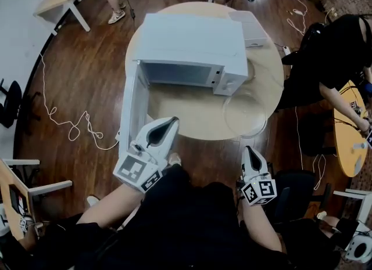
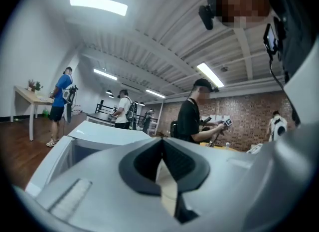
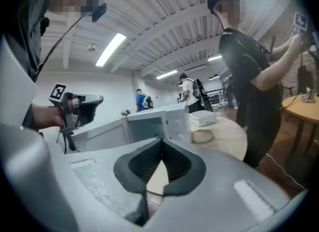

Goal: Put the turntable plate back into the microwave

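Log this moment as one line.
microwave door open | glass plate on table | left claw shut, empty | right claw shut, empty

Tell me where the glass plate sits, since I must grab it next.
In the head view, the plate lies flat on the table near its front right edge, just in front of the microwave's right corner.

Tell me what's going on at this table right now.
A person at the round table holds a gripper in each hand. The left gripper and the right gripper are both shut and empty, and they are held close to the person's body, touching nothing. The white microwave sits on the table with its door swung open to the left. The glass turntable plate lies on the table in front of the microwave, to its right, and is not yet back inside.
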`<state>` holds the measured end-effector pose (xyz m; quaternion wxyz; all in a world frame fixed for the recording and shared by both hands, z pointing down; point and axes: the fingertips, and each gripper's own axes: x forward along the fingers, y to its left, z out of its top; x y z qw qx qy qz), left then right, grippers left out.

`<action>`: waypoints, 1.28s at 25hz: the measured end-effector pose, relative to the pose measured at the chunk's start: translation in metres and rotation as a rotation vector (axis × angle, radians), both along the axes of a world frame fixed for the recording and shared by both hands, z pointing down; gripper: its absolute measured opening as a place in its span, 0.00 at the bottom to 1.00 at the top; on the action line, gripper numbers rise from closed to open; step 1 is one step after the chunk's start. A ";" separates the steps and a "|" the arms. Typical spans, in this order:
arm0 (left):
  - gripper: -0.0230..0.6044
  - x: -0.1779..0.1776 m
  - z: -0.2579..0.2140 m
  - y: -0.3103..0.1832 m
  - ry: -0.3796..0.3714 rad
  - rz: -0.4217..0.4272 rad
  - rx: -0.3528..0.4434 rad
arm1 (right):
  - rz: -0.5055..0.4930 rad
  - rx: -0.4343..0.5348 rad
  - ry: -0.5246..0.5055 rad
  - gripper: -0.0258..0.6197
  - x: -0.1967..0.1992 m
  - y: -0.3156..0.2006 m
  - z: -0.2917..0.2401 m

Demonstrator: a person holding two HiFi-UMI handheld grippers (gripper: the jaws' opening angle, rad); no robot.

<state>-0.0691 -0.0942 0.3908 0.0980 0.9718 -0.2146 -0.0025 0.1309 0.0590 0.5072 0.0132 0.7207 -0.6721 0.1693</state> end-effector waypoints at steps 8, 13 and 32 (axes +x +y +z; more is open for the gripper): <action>0.04 0.025 0.005 -0.038 -0.024 0.033 -0.044 | 0.213 -0.042 -0.314 0.04 0.107 0.006 0.078; 0.04 0.023 -0.008 -0.059 -0.049 -0.035 -0.041 | 0.350 -0.104 -0.606 0.51 0.157 0.016 0.166; 0.04 0.051 -0.005 -0.079 -0.231 -0.084 -0.044 | 0.344 -0.061 -0.999 0.23 0.160 -0.020 0.253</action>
